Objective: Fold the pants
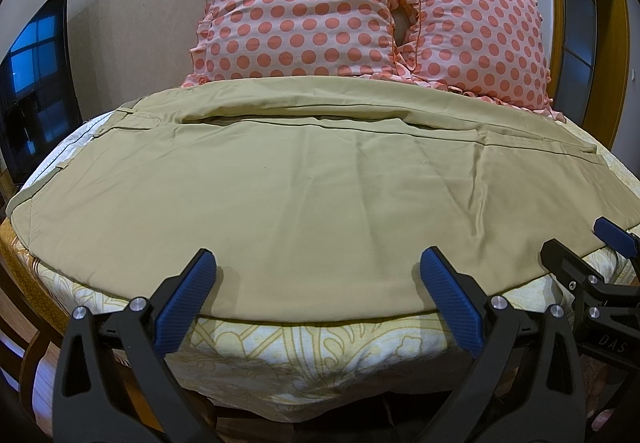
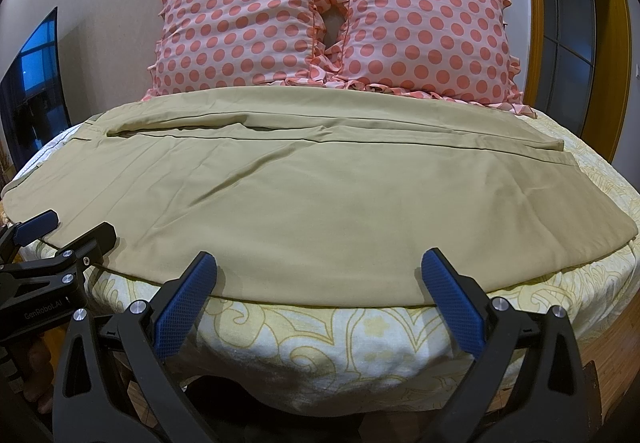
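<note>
Khaki pants [image 1: 304, 179] lie spread flat across the bed, waistband at the left, leg hems at the right; they also show in the right wrist view [image 2: 304, 195]. My left gripper [image 1: 318, 263] is open and empty, its blue pads just over the pants' near edge. My right gripper [image 2: 320, 263] is open and empty, at the same near edge further right. The right gripper shows at the right of the left wrist view [image 1: 580, 243]. The left gripper shows at the left of the right wrist view [image 2: 76, 229].
A bed with a yellow-patterned white sheet [image 1: 304, 347] bears the pants. Two pink polka-dot pillows [image 1: 304, 7] [image 1: 480, 35] lean on the wall behind. A dark window [image 1: 36, 83] is at left, a wooden door frame [image 2: 600, 63] at right.
</note>
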`<state>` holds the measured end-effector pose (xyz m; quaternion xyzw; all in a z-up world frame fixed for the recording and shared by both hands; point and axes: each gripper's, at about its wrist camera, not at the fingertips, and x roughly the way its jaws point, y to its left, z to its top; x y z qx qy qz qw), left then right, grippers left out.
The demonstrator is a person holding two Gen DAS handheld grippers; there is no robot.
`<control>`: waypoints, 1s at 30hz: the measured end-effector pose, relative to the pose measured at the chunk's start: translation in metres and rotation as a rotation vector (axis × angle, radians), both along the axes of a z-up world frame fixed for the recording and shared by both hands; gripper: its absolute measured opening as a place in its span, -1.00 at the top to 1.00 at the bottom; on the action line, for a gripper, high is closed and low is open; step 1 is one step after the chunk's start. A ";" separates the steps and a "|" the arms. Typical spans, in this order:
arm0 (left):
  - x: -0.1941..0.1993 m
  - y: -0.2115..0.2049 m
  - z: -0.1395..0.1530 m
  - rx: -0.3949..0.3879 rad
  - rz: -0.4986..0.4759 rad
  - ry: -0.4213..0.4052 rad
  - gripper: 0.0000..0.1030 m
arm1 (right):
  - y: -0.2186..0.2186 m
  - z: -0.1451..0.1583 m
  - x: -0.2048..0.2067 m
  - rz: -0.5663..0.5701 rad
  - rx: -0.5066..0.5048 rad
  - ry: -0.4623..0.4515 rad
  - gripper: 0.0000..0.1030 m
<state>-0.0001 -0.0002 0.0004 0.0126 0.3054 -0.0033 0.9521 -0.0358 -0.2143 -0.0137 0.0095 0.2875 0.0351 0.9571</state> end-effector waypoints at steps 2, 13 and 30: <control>0.000 0.000 0.000 0.000 0.000 -0.001 -0.96 | 0.000 0.000 0.000 0.000 0.000 0.000 -0.97; 0.000 0.000 0.000 0.000 0.000 -0.001 -0.96 | 0.000 0.000 0.000 0.000 0.000 -0.001 -0.97; 0.023 0.005 0.032 0.043 -0.003 0.010 -0.96 | -0.062 0.047 0.039 0.041 0.177 0.004 -0.97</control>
